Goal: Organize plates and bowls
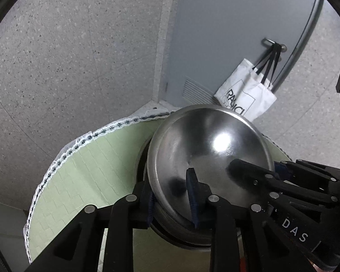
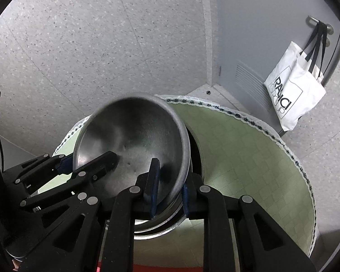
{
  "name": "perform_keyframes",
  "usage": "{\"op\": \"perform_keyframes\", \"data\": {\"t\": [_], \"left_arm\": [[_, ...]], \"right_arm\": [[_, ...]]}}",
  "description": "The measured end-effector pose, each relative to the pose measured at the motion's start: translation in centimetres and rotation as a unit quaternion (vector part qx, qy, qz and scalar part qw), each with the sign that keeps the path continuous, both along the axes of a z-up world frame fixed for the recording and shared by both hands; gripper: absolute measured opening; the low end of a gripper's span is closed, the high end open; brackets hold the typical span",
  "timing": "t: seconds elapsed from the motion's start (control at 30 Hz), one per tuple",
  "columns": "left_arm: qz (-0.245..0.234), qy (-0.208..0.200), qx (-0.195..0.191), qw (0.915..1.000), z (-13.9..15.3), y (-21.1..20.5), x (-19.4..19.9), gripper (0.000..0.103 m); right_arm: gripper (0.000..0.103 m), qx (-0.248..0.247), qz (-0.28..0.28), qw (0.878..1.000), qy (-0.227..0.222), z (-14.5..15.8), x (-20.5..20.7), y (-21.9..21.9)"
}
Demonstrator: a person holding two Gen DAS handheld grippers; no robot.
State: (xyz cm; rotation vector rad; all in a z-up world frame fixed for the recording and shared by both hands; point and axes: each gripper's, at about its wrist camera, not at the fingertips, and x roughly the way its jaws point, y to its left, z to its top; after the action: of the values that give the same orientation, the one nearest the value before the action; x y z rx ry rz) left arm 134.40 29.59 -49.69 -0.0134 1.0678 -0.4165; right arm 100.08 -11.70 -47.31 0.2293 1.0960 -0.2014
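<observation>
Both sets of jaws are clamped on the rim of the same steel bowl [image 1: 206, 158]: my left gripper [image 1: 172, 206] pinches the near left rim with one blue-padded finger inside the bowl and the other outside, and my right gripper [image 2: 167, 192] does the same on the near right rim, one finger in the bowl and one against its outer wall. Each wrist view shows the opposite gripper reaching in from the side, so the two tools face the bowl from opposite sides, both angled slightly downward over it. White letters reading "DAS" show on the body of the right gripper in the left wrist view. Behind, a white tote bag [image 2: 294, 95] hangs by black straps from the handle of a grey door [image 2: 256, 34]; its print reads "RAJICI" over a fainter word that looks like "GROUP". The bowl is tilted, its polished inside turned toward the cameras, and it sits over more round metal dishes [image 2: 161, 224] whose rims show just beneath it. Those lie on a bench covered by a pale green tablecloth [image 2: 249, 163] with a white and dark trimmed edge. Speckled grey floor [image 1: 68, 56] lies beyond.
</observation>
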Motion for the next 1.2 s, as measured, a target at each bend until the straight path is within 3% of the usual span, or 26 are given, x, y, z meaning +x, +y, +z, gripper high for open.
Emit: {"op": "perform_keyframes", "data": {"t": [0.23, 0.3, 0.4, 0.43, 0.53, 0.73, 1.2], "left_arm": [[0.002, -0.012, -0.012, 0.9999, 1.4, 1.9, -1.7, 0.032], [0.016, -0.029, -0.006, 0.9994, 2.4, 3.6, -2.8, 0.053], [0.032, -0.053, -0.023, 0.9978, 3.6, 5.1, -3.6, 0.072], [0.041, -0.059, -0.024, 0.9971, 3.9, 5.7, -3.8, 0.074], [0.059, -0.067, -0.024, 0.9957, 4.0, 7.0, -4.3, 0.076], [0.077, -0.044, -0.019, 0.9959, 2.3, 7.9, -4.7, 0.077], [0.065, 0.005, -0.006, 0.9979, -0.2, 4.1, -1.4, 0.074]], "right_arm": [[0.033, 0.001, -0.009, 1.000, -0.020, 1.5, -1.2, 0.3], [0.036, -0.002, -0.012, 0.999, -0.030, 2.3, -1.6, 0.4], [0.049, -0.003, -0.017, 0.999, -0.047, 3.7, -2.3, 0.1], [0.056, -0.007, -0.020, 0.998, -0.051, 4.1, -2.5, -0.1], [0.058, -0.008, -0.030, 0.998, -0.056, 4.5, -2.8, -0.8], [0.060, 0.018, -0.046, 0.998, -0.040, 3.1, -2.7, -2.2], [0.060, 0.084, -0.060, 0.994, 0.026, -1.8, -1.2, -4.1]]}}
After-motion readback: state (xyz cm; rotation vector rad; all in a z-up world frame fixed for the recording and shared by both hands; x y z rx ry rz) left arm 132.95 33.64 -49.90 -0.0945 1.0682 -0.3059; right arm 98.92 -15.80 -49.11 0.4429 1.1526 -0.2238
